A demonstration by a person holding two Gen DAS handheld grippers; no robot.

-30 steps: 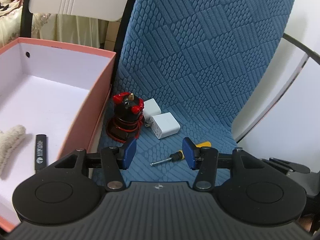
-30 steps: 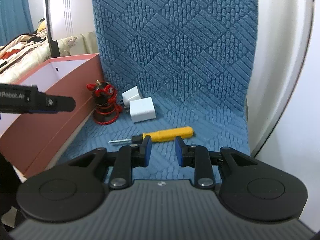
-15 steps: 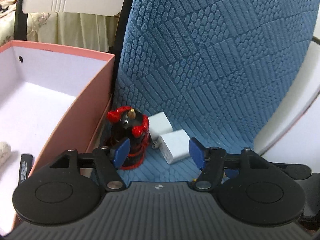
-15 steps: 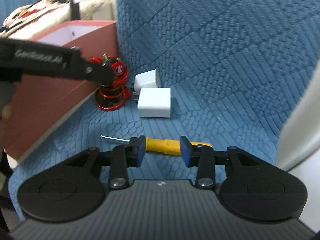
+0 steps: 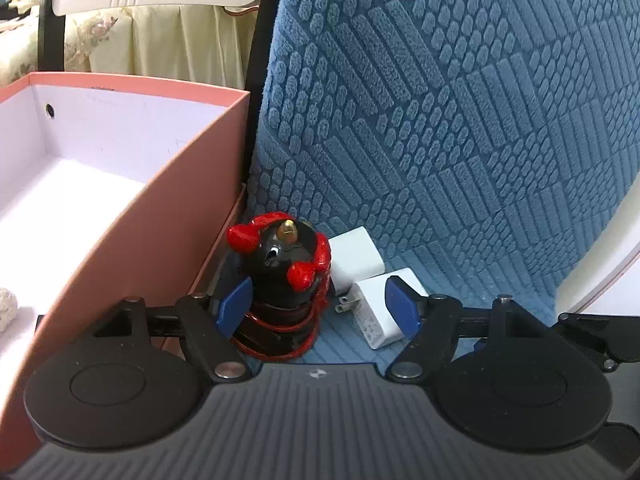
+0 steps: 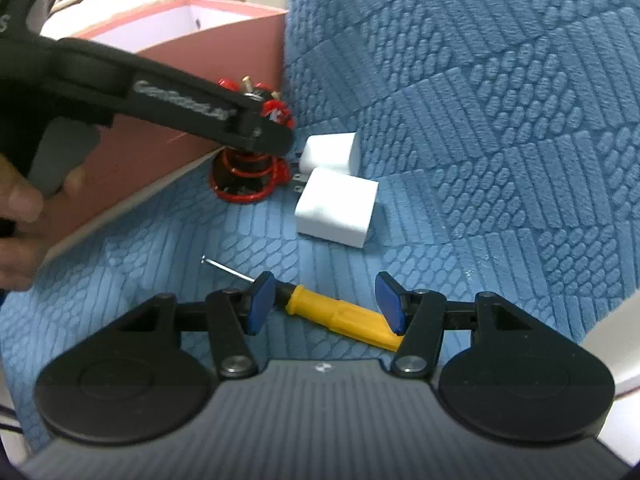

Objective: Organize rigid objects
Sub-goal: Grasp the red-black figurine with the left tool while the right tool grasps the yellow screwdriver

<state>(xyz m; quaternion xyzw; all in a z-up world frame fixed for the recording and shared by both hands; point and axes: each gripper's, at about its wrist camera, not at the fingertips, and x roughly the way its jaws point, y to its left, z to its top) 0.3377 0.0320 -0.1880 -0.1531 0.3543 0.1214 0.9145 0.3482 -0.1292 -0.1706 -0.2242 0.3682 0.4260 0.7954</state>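
Left hand-held gripper, jaws just widening, brackets the black-and-red ball-head mount; right hand-held gripper, opening too, straddles the yellow-handled screwdriver, untouched

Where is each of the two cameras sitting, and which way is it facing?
Left wrist: on the left gripper, looking down at the red and black figurine between its open jaws, beside the pink box.
Right wrist: on the right gripper, looking down at the yellow screwdriver between its open jaws; the person's hand shows at left.
Shared: figurine, two white chargers, pink box, blue chair cover.
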